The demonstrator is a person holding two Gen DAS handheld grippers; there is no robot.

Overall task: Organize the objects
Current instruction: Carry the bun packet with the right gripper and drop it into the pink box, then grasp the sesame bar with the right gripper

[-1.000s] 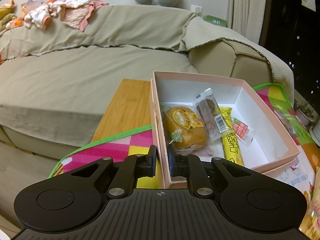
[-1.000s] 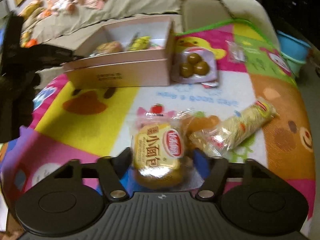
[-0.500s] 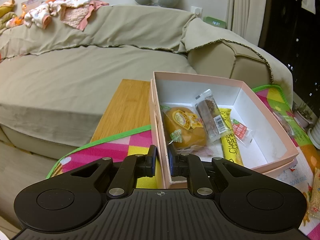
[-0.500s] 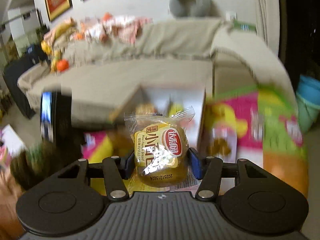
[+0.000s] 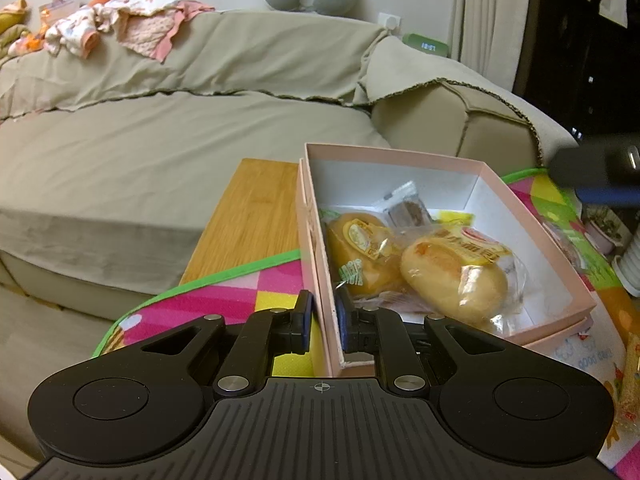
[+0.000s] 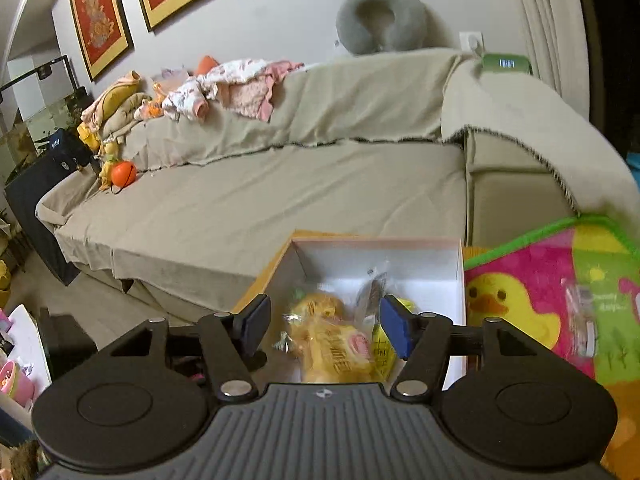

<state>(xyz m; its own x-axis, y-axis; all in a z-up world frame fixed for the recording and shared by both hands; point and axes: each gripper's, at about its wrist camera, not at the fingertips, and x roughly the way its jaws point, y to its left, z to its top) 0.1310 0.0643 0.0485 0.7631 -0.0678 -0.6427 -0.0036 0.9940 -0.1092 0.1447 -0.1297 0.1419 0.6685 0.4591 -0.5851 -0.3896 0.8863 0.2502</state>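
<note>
The bread pack point(image 5: 456, 276) that was pinched in the right gripper point(image 6: 324, 326) a second ago now lies in the pink box point(image 5: 532, 220), so another snack's sorted. Its jaws are opening, nothing touching them. Left gripper point(image 5: 322, 320) stays clamped on the box wall.

Green clock point(image 5: 426, 45) behind sofa arm point(image 5: 460, 120) showing pale digits, unreadable. Bun wrappers point(image 5: 466, 264) in pink box point(image 5: 532, 236) showing print, illegible.
</note>
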